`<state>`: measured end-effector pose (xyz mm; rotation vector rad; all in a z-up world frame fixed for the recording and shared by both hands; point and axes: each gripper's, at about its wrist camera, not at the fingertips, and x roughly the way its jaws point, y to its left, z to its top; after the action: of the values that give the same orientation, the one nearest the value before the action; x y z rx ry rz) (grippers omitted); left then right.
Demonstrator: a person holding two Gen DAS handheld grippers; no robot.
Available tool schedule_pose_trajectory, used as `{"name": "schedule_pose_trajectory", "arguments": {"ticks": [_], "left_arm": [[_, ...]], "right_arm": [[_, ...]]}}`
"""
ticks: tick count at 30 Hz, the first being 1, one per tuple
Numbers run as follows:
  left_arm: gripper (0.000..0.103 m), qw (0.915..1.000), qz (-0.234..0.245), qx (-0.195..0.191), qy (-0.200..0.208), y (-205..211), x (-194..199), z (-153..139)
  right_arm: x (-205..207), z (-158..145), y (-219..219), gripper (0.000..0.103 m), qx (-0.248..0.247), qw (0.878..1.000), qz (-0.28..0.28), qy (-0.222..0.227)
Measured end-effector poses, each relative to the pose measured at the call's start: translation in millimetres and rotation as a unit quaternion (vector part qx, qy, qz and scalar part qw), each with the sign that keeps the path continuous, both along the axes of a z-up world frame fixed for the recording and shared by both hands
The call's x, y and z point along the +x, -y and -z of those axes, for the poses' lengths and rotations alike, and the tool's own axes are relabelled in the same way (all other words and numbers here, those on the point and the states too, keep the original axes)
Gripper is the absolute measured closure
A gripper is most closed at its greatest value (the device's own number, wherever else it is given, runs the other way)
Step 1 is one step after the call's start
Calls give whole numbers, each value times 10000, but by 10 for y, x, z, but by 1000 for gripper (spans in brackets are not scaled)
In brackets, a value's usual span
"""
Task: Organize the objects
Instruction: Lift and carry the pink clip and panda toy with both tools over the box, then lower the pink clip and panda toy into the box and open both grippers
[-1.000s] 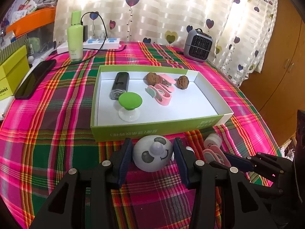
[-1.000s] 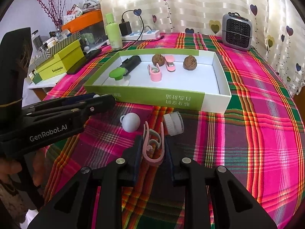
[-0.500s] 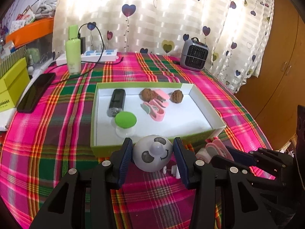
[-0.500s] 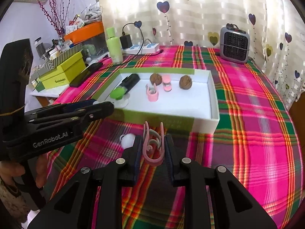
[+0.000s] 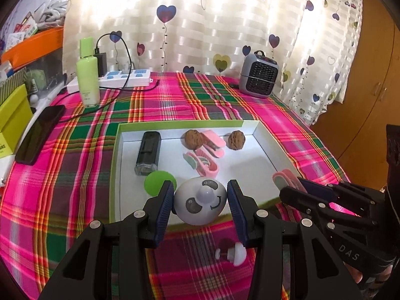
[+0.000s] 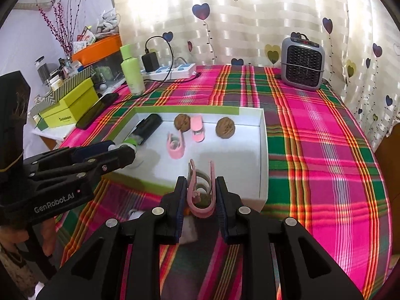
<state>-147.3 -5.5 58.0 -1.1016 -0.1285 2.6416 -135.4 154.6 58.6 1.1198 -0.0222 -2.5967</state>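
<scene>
My left gripper [image 5: 200,200] is shut on a grey-white panda-face ball [image 5: 200,201] and holds it over the near edge of the green-rimmed white box [image 5: 265,137]. My right gripper [image 6: 201,195] is shut on a pink clip [image 6: 201,187], raised over the box's near right part; it also shows in the left wrist view [image 5: 292,182]. Inside the box lie a black lighter-like case [image 5: 148,152], a green-topped suction piece [image 5: 157,182], two walnuts [image 5: 193,138], and two pink clips [image 5: 202,162]. A small white round object [image 5: 233,253] lies on the cloth below.
The plaid cloth [image 6: 312,137] covers the table. A green bottle [image 5: 87,75], a power strip [image 5: 125,78] with a cable and a black phone [image 5: 40,135] lie at the back left. A grey heater [image 6: 302,67] stands at the back right. Yellow-green boxes [image 6: 72,102] sit left.
Both grippers have risen and moved forward with their objects, from above the cloth in front of the box to above the box's near edge. The small white object stayed on the cloth.
</scene>
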Motion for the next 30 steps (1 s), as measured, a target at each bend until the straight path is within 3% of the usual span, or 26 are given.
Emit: {"name": "schedule_pose_trajectory", "arguments": {"ticks": [30], "left_arm": [[60,9995,-23,-253,196,-273,-452,249]], "right_arm": [[-771,197,-91,79,144,9996,-101,238]]}}
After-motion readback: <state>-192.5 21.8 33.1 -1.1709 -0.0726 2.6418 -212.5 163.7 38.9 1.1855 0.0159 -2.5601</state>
